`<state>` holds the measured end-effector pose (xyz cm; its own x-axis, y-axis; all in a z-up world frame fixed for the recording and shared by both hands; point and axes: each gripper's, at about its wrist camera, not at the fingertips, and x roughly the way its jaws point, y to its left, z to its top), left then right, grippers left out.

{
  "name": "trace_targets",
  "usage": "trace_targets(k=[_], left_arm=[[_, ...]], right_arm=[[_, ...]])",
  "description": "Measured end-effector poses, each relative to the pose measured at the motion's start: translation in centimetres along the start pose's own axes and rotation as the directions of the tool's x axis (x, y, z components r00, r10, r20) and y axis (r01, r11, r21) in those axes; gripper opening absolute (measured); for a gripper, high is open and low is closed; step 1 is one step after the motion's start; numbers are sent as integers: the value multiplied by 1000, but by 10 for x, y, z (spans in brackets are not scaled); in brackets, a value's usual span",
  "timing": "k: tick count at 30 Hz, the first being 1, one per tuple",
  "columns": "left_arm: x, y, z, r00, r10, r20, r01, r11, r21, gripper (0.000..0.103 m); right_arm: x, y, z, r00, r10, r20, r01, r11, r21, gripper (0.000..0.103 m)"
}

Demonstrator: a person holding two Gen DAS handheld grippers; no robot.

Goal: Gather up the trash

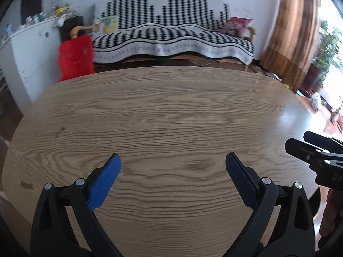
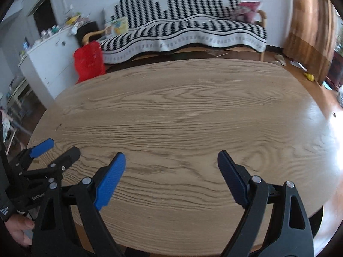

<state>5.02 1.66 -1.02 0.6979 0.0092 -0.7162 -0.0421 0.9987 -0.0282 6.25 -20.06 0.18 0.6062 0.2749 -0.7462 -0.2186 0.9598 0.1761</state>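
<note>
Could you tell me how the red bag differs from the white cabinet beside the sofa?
The red bag is soft, crumpled and bright red; the white cabinet is rigid, boxy and white. The bag is smaller and nearer the sofa; the cabinet is larger, with clutter on top. Both are beyond the table.

Clutter on white cabinet (image 1: 32, 42) blurred, unreadable; right hand-held gripper (image 1: 317, 150) cut off by frame edge.

**Bench in front, sofa behind**

The bench (image 1: 171, 111) fills the foreground. Behind it a sofa (image 1: 171, 36) stands against the wall. A bag (image 1: 76, 56) sits on the floor at the sofa's left end, with a cabinet (image 1: 32, 51) further left. A curtain (image 1: 293, 32) hangs to the sofa's right.
</note>
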Motion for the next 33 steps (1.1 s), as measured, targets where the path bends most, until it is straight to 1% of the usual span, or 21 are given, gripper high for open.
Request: trace_targets(k=[4, 7, 17, 33], left_arm=[[2, 25, 1, 1000, 25, 1, -25, 999, -19, 95], [5, 37, 4, 1000, 28, -3, -28, 999, -31, 95], [9, 34, 9, 1000, 24, 0, -24, 1000, -15, 95], [7, 32, 7, 1000, 25, 4, -25, 1000, -13, 95]], right_arm=[[22, 26, 9, 1000, 9, -19, -10, 1000, -27, 84], [32, 34, 12, 1000, 8, -27, -8, 999, -32, 84], [44, 36, 14, 999, 2, -40, -3, 1000, -28, 84], [39, 32, 9, 999, -5, -36, 4, 1000, -28, 85]])
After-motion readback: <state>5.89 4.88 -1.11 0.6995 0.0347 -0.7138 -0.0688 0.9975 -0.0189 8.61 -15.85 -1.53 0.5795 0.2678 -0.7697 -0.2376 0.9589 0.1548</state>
